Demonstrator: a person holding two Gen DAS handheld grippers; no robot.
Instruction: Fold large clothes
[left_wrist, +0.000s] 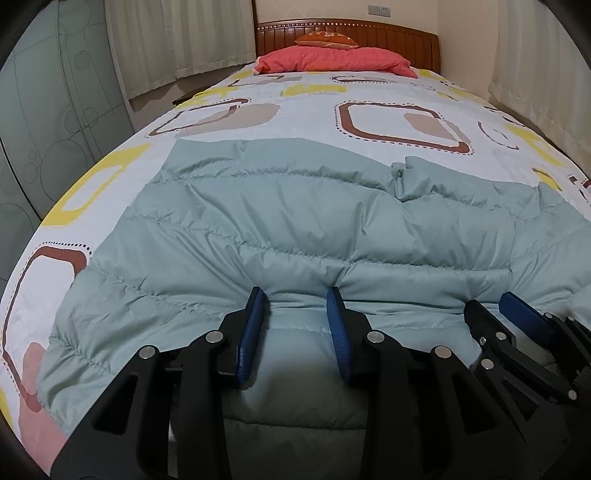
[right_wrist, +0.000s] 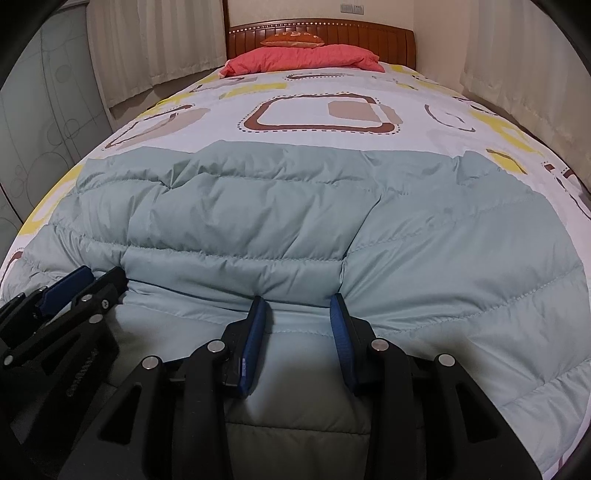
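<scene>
A pale green quilted down jacket (left_wrist: 295, 206) lies spread across the foot of the bed; it also shows in the right wrist view (right_wrist: 295, 206). My left gripper (left_wrist: 298, 295) is open, its blue pads (left_wrist: 255, 325) pressed into the jacket's near edge with a puff of fabric between them. My right gripper (right_wrist: 298, 301) is open in the same way, its blue pads (right_wrist: 341, 332) pushing into the near edge. The two grippers sit side by side: the right one shows in the left wrist view (left_wrist: 495, 306), the left one in the right wrist view (right_wrist: 99, 277).
The bed has a white sheet (left_wrist: 258, 122) with brown and yellow squares. A red pillow (left_wrist: 332, 61) and an orange cushion (left_wrist: 327, 38) lie by the wooden headboard (left_wrist: 406, 38). Curtains (left_wrist: 177, 37) hang at both sides; a patterned wardrobe (left_wrist: 44, 122) stands left.
</scene>
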